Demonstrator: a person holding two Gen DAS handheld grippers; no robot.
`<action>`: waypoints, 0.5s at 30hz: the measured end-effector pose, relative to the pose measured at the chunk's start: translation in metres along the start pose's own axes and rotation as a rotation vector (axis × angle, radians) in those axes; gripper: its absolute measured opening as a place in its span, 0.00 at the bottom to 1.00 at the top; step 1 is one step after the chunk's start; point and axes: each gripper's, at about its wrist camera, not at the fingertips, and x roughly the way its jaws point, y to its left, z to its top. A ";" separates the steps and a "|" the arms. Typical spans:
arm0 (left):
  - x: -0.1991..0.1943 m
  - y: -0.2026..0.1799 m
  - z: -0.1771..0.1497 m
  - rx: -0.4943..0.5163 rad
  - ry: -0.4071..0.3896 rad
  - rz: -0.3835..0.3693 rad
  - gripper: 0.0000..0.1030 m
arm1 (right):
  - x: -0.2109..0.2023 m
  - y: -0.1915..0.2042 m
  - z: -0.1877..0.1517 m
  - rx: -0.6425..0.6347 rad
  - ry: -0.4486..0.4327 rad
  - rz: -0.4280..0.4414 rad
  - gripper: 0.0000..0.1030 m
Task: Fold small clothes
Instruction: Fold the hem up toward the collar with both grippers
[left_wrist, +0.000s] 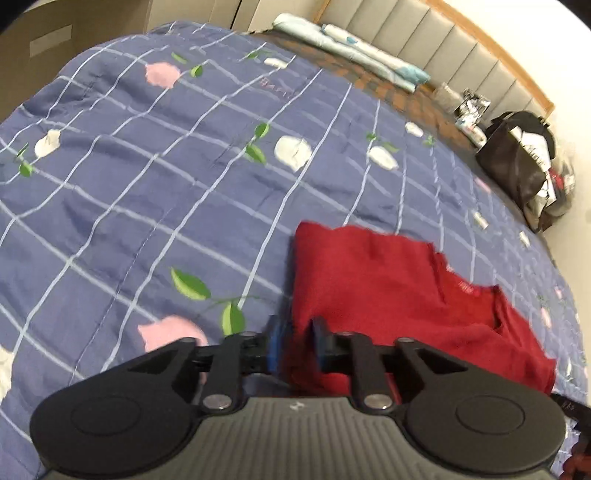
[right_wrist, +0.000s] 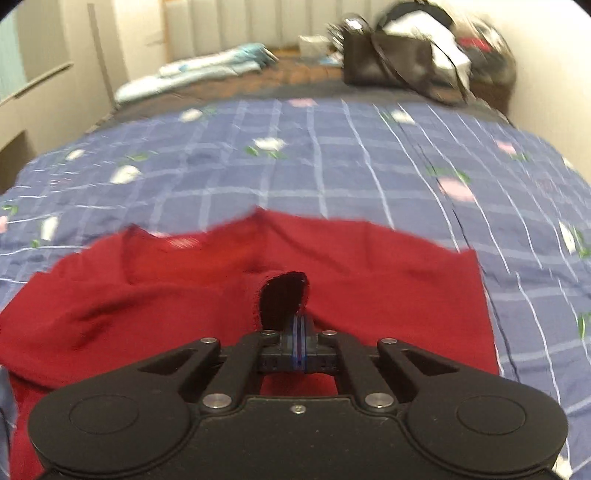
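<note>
A small red garment (left_wrist: 388, 288) lies partly folded on the blue checked bedspread (left_wrist: 166, 184). In the left wrist view my left gripper (left_wrist: 297, 341) hangs at the garment's left edge. Its jaws stand apart with the red cloth's edge between them, and the blue pads do not press on it. In the right wrist view the red garment (right_wrist: 388, 280) spreads wide below my right gripper (right_wrist: 298, 328). That gripper's blue pads are together, pinching a raised fold of the red cloth. A dark opening in the fabric gapes just ahead of the tips.
A black bag (left_wrist: 517, 166) stuffed with things sits at the far right corner of the bed, also visible as the black bag (right_wrist: 406, 55). Folded light-blue bedding (left_wrist: 351, 48) lies by the padded headboard (left_wrist: 443, 40). The bedspread (right_wrist: 295, 173) carries a flower and leaf print.
</note>
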 end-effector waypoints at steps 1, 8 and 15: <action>-0.002 -0.001 0.003 0.004 -0.016 -0.017 0.53 | 0.002 -0.004 -0.002 0.014 0.010 -0.001 0.00; 0.037 -0.008 0.034 0.018 0.071 -0.057 0.77 | 0.001 -0.024 -0.012 0.051 0.030 0.025 0.18; 0.080 0.001 0.052 -0.063 0.187 -0.103 0.22 | -0.007 -0.037 -0.010 0.185 0.010 0.072 0.43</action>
